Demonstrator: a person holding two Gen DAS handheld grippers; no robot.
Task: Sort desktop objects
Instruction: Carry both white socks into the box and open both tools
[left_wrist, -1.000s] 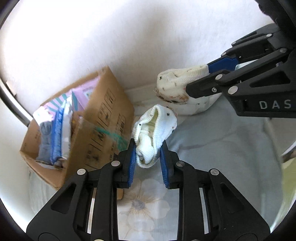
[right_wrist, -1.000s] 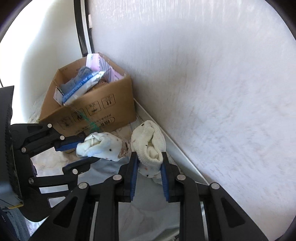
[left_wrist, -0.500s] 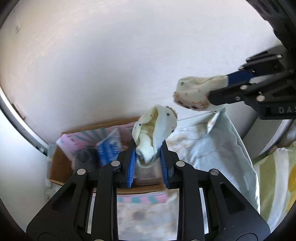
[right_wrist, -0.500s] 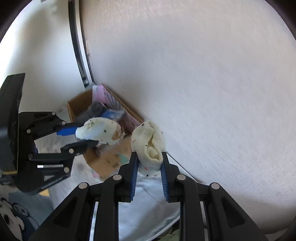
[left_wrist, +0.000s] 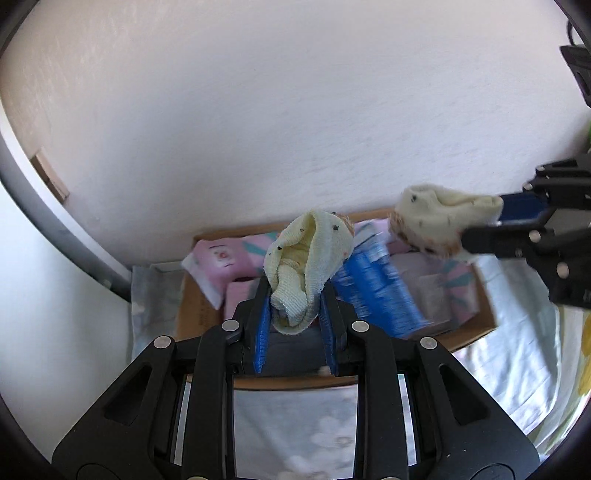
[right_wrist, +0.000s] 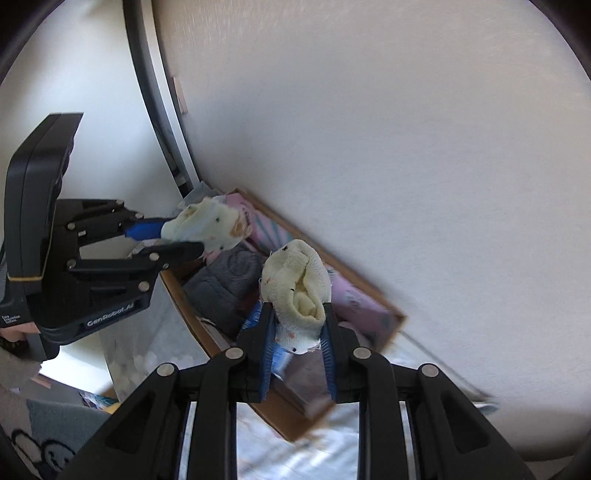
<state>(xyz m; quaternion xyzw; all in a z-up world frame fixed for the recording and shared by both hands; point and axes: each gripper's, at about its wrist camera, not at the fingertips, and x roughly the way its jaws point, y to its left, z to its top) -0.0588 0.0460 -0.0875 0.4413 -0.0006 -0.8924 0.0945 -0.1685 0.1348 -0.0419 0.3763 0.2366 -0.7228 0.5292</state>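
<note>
My left gripper (left_wrist: 295, 314) is shut on a cream speckled sock (left_wrist: 308, 269) and holds it above the open cardboard box (left_wrist: 192, 306). My right gripper (right_wrist: 297, 332) is shut on a second cream sock (right_wrist: 299, 291), also above the box (right_wrist: 288, 424). In the left wrist view the right gripper (left_wrist: 498, 221) comes in from the right with its sock (left_wrist: 439, 225) over the box's right side. In the right wrist view the left gripper (right_wrist: 166, 236) comes in from the left with its sock (right_wrist: 210, 229) over the box's far end.
The box holds pink packets (left_wrist: 221, 258), a blue packet (left_wrist: 376, 291) and a grey knitted item (right_wrist: 225, 284). It stands on a pale floral cloth (left_wrist: 295, 424) against a white wall (left_wrist: 295, 110). A dark curved frame (right_wrist: 155, 110) runs up beside it.
Both grippers have risen with their socks and moved over the box. The box, earlier seen from the side, now lies below them with its contents showing.
</note>
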